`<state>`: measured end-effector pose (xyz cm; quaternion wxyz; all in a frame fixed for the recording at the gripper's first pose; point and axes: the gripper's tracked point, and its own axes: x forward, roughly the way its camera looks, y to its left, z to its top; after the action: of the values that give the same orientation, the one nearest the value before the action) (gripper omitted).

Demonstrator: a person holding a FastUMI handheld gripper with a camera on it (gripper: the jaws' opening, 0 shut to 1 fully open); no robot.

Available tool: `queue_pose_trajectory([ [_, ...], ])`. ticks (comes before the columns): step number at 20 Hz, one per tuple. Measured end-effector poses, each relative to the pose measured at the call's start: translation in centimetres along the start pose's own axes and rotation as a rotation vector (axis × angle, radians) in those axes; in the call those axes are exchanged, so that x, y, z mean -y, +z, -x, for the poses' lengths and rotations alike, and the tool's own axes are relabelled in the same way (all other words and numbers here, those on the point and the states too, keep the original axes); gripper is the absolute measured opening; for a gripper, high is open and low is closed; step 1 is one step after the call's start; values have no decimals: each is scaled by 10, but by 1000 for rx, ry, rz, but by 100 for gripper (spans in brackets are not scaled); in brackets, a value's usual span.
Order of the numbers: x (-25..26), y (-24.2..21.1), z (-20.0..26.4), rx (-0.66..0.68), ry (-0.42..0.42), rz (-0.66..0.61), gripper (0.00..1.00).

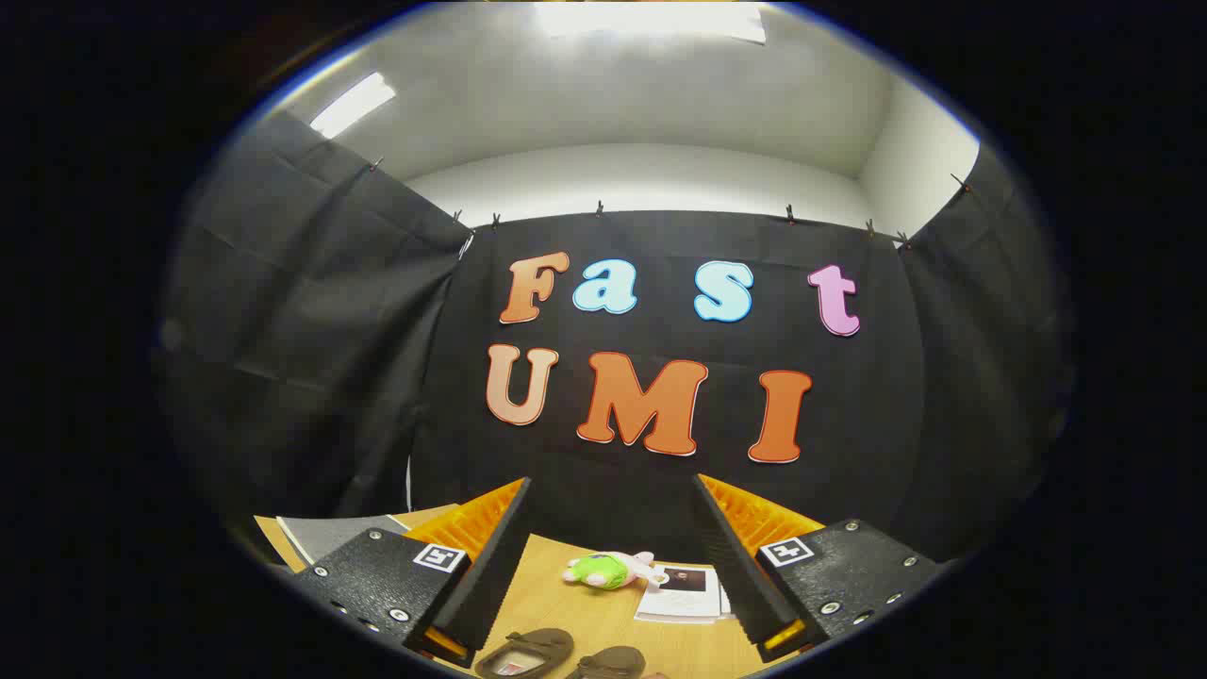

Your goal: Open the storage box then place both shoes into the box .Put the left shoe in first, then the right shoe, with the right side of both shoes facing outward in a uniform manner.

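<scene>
- Shoes, two dark ones, lie side by side on the wooden table (603,613), low between the fingers: left shoe (524,653), right shoe (608,663).
- Gripper (613,495) fingers are spread wide, holding nothing, raised above the table.
- Beyond the shoes sit a green-and-pink plush toy (611,570) and a paper booklet (686,594), near the table's far edge.
- Bare wood lies between shoes and toy.
</scene>
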<state>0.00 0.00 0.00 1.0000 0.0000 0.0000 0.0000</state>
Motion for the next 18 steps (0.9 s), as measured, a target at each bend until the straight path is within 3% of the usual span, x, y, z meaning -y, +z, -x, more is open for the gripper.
queue_pose_trajectory([
  [13,-1,-2,2,4,6,13,98],
  [18,-13,-12,2,-9,45,15,98],
])
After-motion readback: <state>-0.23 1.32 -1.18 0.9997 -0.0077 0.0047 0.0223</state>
